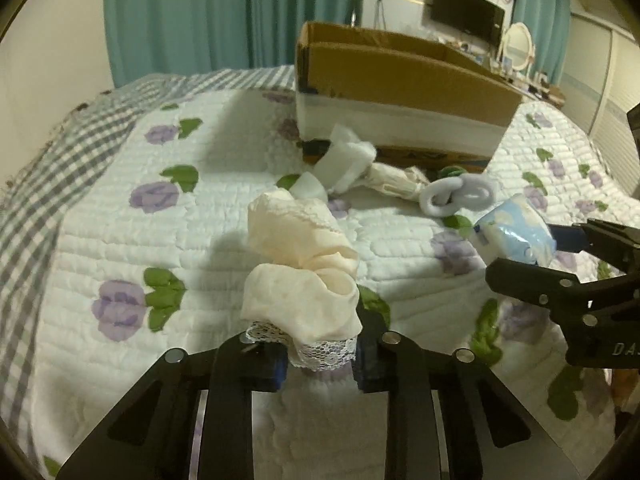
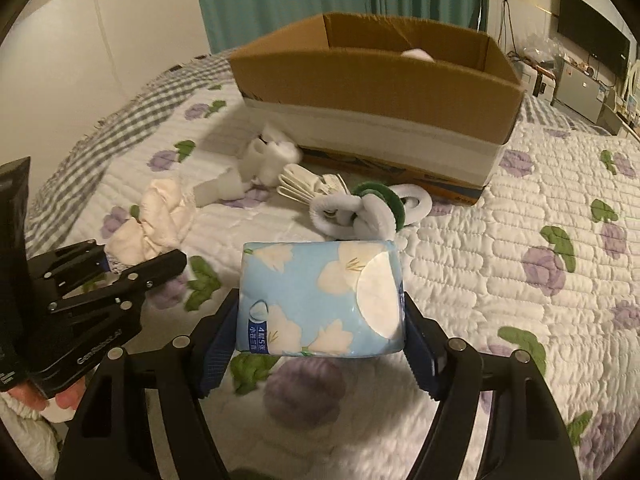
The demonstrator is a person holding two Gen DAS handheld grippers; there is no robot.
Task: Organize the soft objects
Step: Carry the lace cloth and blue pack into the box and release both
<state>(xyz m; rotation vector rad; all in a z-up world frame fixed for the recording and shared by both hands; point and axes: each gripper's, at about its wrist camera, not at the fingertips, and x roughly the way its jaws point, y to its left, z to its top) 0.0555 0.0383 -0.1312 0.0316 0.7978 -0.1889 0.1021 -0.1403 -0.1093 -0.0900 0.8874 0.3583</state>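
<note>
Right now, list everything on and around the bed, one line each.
Cardboard box: one, brown with a white band, far side of the quilt, something white inside.
Tissue pack: one, blue with cream flowers, held in the right gripper.
Lace-trimmed cloth: one, cream, held in the left gripper.
Plush rings: white and green, linked, before the box.
White scraps: several, near the box.
Television: one, black, on the wall.
Curtains: teal, behind.

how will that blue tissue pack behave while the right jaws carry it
The tissue pack probably squashes rather than resists: it bulges between the right gripper jaws. Its glossy wrapper may slip. It looks light for its size.
</note>
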